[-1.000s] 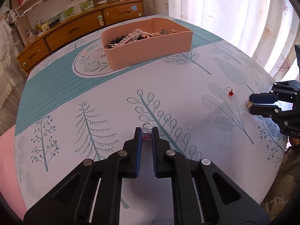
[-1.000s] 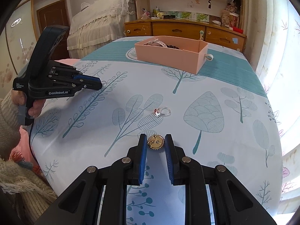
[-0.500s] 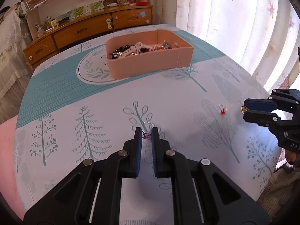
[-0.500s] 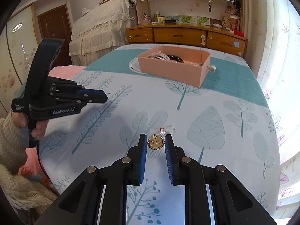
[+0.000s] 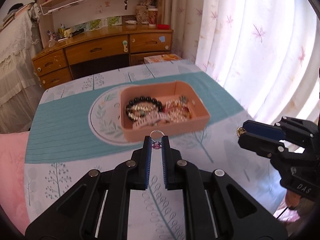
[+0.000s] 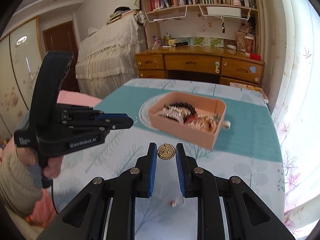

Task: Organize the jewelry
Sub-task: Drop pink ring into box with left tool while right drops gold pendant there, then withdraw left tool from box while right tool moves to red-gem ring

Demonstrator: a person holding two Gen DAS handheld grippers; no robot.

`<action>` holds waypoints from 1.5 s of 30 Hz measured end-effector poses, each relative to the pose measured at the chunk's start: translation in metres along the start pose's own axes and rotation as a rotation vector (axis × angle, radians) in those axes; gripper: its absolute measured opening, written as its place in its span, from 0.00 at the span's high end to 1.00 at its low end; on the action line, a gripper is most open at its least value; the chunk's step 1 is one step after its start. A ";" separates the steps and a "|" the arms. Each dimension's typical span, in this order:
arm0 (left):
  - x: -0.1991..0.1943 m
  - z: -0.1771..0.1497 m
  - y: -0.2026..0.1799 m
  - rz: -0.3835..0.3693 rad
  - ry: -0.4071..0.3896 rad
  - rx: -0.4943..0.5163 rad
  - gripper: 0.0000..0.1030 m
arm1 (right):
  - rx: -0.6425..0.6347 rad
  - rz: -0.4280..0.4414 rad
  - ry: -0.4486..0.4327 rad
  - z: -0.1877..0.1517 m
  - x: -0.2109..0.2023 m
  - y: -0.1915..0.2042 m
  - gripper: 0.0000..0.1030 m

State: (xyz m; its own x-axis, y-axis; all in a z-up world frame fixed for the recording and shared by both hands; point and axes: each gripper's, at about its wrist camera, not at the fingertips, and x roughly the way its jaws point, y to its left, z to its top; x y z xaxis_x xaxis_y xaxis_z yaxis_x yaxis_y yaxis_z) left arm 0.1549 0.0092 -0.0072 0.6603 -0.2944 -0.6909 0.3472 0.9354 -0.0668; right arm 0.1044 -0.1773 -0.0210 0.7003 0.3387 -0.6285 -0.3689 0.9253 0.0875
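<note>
The left hand-held gripper (image 5: 156,145) is clamped on a small ring (image 5: 157,135) with a pink stone, held in the air just short of the pink box (image 5: 200,108) of jewelry on the patterned worktop (image 5: 66,124). The right hand-held gripper (image 6: 166,153) is clamped on a round gold brooch (image 6: 166,152), also raised and near the box. A second ring (image 6: 177,202) with a red stone lies on the worktop beneath the right hand-held gripper.
</note>
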 end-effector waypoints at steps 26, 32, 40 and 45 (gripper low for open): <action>0.089 0.103 0.035 -0.016 0.034 -0.246 0.93 | 0.397 -0.058 0.095 0.154 0.136 -0.113 0.82; 0.120 0.101 0.044 0.000 0.118 -0.258 0.79 | 0.425 -0.077 0.133 0.155 0.172 -0.134 0.77; 0.121 0.086 0.066 0.026 0.107 -0.322 0.47 | 0.417 -0.087 0.117 0.143 0.175 -0.135 0.68; 0.104 0.071 0.067 0.059 0.079 -0.322 0.47 | 0.401 -0.081 0.097 0.131 0.160 -0.124 0.68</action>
State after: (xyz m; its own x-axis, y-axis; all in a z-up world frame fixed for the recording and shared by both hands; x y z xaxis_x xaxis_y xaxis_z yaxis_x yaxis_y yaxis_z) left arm 0.2943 0.0268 -0.0322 0.6149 -0.2338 -0.7531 0.0739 0.9679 -0.2402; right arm 0.3421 -0.2160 -0.0310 0.6494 0.2624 -0.7137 -0.0349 0.9479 0.3167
